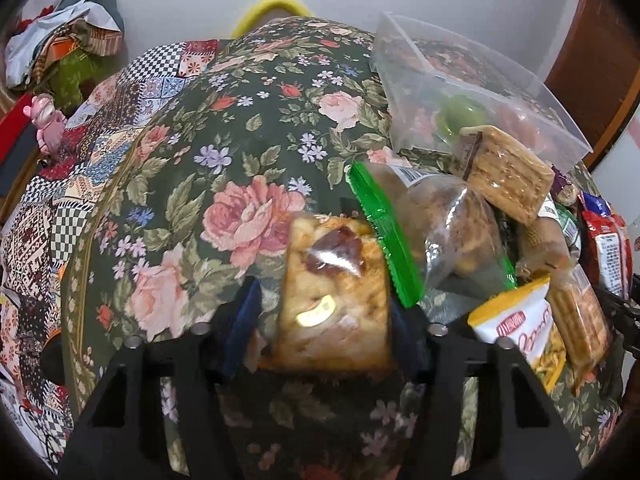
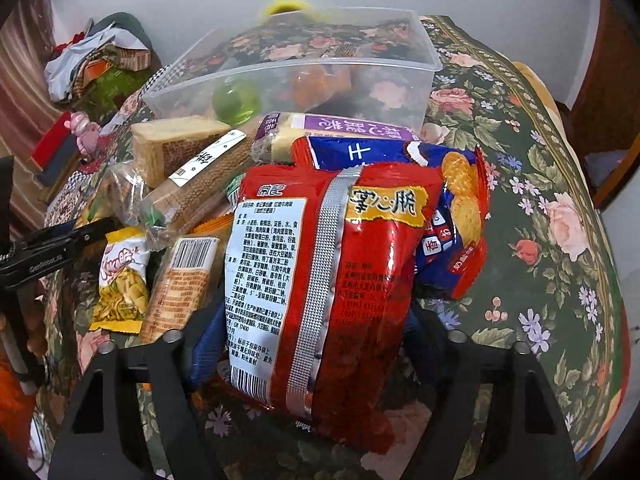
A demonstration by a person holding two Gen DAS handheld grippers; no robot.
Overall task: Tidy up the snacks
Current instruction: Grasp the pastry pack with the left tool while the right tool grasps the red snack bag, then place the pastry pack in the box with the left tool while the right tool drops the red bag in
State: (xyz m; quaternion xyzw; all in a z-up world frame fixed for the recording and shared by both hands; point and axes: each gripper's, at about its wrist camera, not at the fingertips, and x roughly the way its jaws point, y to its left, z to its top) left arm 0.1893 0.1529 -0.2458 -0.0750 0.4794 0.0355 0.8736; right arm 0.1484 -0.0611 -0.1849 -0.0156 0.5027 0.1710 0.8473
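Note:
My left gripper [image 1: 326, 312] is shut on a clear-wrapped nut pastry bar [image 1: 334, 292] and holds it above the floral cloth, left of the snack pile. My right gripper [image 2: 308, 344] is shut on a red snack bag [image 2: 320, 280] with a silver seam, lifted in front of the pile. Behind it lie a blue-and-red cracker bag [image 2: 452, 220], a purple-labelled pack [image 2: 340, 128], wafer packs [image 2: 192, 184] and a small yellow packet [image 2: 122, 276]. A clear plastic box [image 2: 304, 68] stands behind the pile and holds a green jelly cup [image 2: 236, 102] and orange items; it also shows in the left wrist view [image 1: 480, 92].
The floral tablecloth [image 1: 240, 160] covers the table, with open cloth left of the pile. A green-sealed bag of nuts [image 1: 432, 220] and a wafer pack [image 1: 508, 172] lie by the box. A pink figurine [image 1: 48, 120] and crumpled clutter [image 1: 60, 44] sit off the far left.

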